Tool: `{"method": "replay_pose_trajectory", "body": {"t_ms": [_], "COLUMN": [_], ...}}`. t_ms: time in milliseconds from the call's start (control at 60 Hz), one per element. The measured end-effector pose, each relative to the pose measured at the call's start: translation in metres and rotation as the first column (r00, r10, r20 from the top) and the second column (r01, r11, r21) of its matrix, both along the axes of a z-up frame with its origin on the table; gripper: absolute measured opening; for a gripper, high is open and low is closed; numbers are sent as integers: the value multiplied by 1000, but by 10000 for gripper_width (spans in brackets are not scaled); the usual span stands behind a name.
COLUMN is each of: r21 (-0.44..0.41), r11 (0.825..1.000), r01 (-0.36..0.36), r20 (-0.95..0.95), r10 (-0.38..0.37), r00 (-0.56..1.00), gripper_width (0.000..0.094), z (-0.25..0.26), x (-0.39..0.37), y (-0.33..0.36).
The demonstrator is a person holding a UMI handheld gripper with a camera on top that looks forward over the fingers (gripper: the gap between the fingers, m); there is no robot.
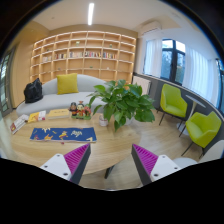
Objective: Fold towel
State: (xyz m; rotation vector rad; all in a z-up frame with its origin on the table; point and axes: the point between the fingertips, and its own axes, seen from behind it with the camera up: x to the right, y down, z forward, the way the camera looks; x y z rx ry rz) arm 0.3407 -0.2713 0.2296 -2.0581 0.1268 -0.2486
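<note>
My gripper (110, 165) is open and empty, its two fingers spread wide with magenta pads (76, 157) showing. It is held high above a round wooden table (95, 148) that lies just ahead of and below the fingers. A blue patterned cloth (62, 134), possibly the towel, lies flat on the table's far left part, beyond the left finger. Nothing stands between the fingers.
A leafy green potted plant (122, 103) stands on the table beyond the fingers. Lime-green chairs (172, 100) stand at the right by the windows. A grey sofa (60, 95) with a yellow cushion and wooden shelves (85, 55) line the back wall.
</note>
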Motion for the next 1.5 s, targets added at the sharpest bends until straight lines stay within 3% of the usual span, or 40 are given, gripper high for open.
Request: {"method": "replay_pose_trajectory", "body": {"t_ms": [217, 383, 500, 617, 750, 867, 967, 1250, 1283, 1367, 1450, 1500], "r21": [-60, -131, -205, -220, -178, -142, -131, -203, -181, -182, -183, -184], "r11": [998, 990, 964, 930, 899, 886, 887, 922, 929, 928, 914, 912], "r01": [4, -55, -170, -295, -399, -441, -442, -330, -323, -324, -362, -367], "r20": [24, 11, -66, -143, -197, -220, -217, -164, -129, -110, -98, -76], "r10": [-3, 57, 160, 268, 365, 406, 409, 300, 303, 308, 349, 359], "r00": [1000, 998, 985, 953, 910, 887, 886, 940, 944, 945, 932, 930], "gripper_width": [851, 848, 854, 853, 856, 855, 855, 842, 789, 554, 286, 79], "z": [-26, -76, -121, -148, -162, -169, -181, -246, -243, -246, -247, -247], "x": [-4, -61, -148, -244, -353, -431, -472, -498, -497, -502, -513, -515], "y": [-6, -9, -8, 9, 54, 108, 161, 274, 284, 290, 292, 293]}}
